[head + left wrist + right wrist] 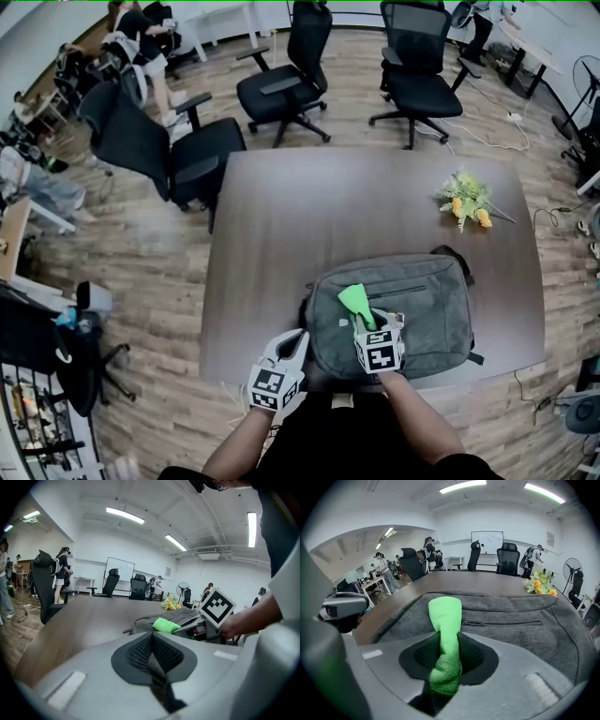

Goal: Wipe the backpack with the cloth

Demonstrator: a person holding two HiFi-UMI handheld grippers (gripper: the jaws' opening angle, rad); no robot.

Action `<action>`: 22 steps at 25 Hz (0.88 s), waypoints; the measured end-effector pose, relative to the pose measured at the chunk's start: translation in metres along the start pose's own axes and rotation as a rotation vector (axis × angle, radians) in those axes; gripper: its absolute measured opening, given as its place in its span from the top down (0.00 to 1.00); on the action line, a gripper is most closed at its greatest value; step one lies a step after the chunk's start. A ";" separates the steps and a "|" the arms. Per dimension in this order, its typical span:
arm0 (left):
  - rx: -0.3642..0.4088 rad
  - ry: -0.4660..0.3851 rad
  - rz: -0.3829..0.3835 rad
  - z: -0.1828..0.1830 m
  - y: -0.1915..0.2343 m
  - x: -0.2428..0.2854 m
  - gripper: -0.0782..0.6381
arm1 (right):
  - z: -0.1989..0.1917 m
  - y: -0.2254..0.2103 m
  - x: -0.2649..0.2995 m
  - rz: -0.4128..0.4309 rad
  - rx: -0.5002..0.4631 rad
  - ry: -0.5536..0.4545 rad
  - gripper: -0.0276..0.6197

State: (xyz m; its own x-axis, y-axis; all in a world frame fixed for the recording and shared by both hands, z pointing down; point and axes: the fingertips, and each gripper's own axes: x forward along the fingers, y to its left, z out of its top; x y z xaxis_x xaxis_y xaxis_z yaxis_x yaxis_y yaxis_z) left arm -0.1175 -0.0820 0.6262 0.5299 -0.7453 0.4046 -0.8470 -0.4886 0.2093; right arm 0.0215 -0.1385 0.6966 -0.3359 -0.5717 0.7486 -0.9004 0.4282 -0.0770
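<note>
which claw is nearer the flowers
Right. The right claw, gripping the cloth, is over the backpack, flowers beyond its far right corner; the left claw sits off the backpack's left side, farther away.

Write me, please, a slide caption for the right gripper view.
Right claw shut on a green cloth, the grey backpack lying ahead on the table, yellow flowers beyond.

Dark brown table (328,216) standing on a wood-plank floor (150,258), grey backpack (412,309) lying flat at its near edge, right of centre, small bunch of yellow flowers (466,199) toward the far right, well apart from the backpack
</note>
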 end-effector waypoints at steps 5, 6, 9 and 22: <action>0.026 0.012 -0.037 0.004 -0.013 0.008 0.86 | 0.002 -0.026 -0.007 -0.065 -0.014 -0.001 0.80; 0.026 0.005 -0.040 0.006 -0.014 0.010 0.86 | 0.001 -0.030 -0.009 -0.073 -0.013 0.000 0.80; 0.030 -0.007 -0.049 0.007 -0.018 0.014 0.86 | -0.001 -0.038 -0.014 -0.079 0.008 0.014 0.80; 0.006 -0.045 -0.100 0.019 -0.042 0.031 0.86 | -0.011 -0.084 -0.035 -0.182 0.021 0.050 0.80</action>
State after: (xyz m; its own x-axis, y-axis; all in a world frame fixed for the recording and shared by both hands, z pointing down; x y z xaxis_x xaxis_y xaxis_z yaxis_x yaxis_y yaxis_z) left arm -0.0646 -0.0929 0.6125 0.6129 -0.7124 0.3418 -0.7899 -0.5638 0.2413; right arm 0.1118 -0.1467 0.6842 -0.1536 -0.6027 0.7831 -0.9508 0.3059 0.0490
